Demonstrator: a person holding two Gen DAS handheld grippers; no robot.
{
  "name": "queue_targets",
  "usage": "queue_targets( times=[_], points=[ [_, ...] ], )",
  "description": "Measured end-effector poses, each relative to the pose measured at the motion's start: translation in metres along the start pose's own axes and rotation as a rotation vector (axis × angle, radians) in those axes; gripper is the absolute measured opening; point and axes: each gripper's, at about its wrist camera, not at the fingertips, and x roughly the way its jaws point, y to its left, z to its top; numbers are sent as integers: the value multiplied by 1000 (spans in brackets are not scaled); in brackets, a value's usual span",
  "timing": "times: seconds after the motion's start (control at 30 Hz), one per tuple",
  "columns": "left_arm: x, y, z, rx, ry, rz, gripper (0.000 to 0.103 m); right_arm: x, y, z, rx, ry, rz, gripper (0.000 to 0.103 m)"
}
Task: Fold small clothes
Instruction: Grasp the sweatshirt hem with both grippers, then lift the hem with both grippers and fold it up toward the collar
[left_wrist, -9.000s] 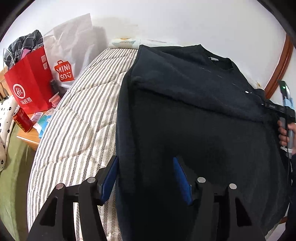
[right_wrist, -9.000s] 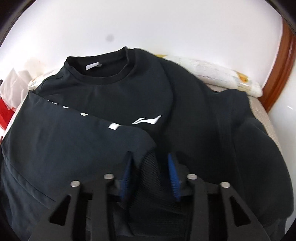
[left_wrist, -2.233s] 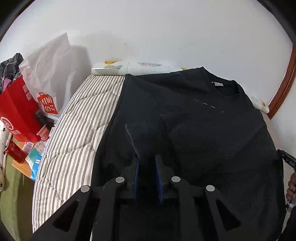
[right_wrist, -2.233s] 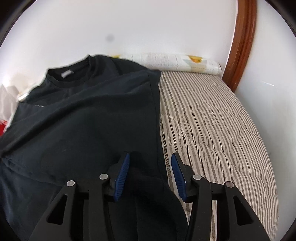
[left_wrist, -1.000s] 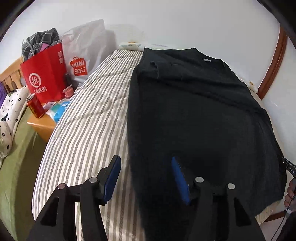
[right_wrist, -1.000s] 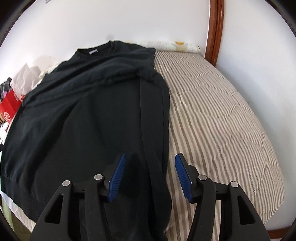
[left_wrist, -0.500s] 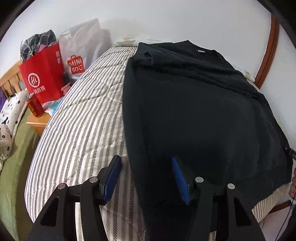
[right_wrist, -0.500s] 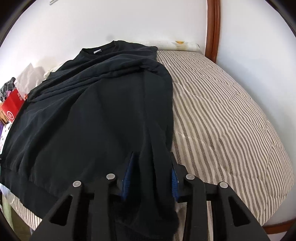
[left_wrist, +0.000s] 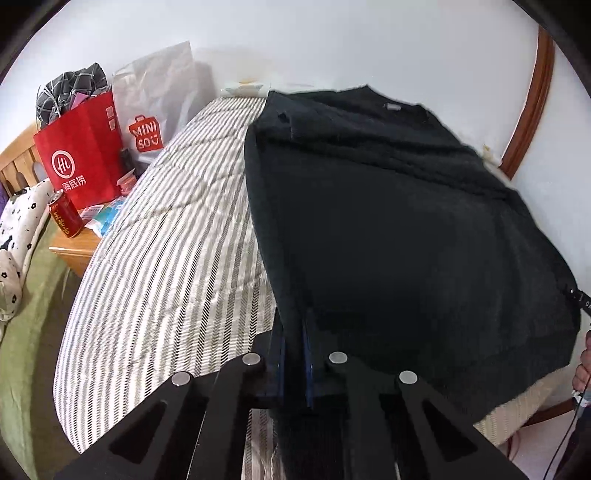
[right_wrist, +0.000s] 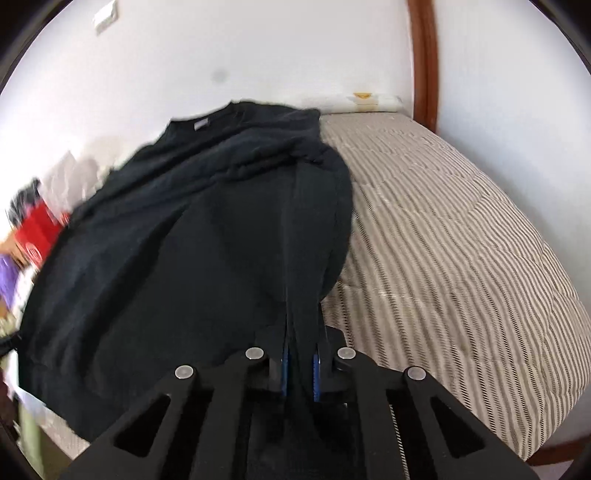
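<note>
Black sweatshirt (left_wrist: 388, 221) on striped bed (left_wrist: 177, 236) by white wall (left_wrist: 332, 40); both grippers' jaws clamp its hem.

The left gripper (left_wrist: 293, 354) angles downward, its blue pads pressed together on the black sweatshirt (left_wrist: 388, 229) hem at six o'clock. The right gripper (right_wrist: 300, 363) tilts down likewise, pads clamped on dark fabric. A hand (left_wrist: 583, 365) shows at four o'clock.
</note>
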Motion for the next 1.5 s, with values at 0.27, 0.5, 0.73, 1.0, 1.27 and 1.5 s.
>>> queue_targets(
  times=[0.27, 0.5, 0.73, 1.0, 1.27, 1.5],
  points=[
    [-45, 0, 5, 7, -86, -74, 7, -46, -13, 9, -10, -67, 38, 8],
    [-54, -3, 30, -4, -146, -105, 7, -56, -4, 30, -23, -117, 46, 8],
    [-58, 5, 69, -26, -221, -105, 7, -49, 5, 85, -15, -164, 57, 8],
    [-36, 6, 115, -59, -225, -86, 7, -21, 16, 144, -5, -159, 85, 8],
    [-2, -6, 157, -38, -197, -39, 7, 30, 17, 181, 21, -120, 107, 9],
    [30, -11, 183, -34, -171, -12, 7, 73, 10, 199, 36, -71, 111, 9]
  ],
)
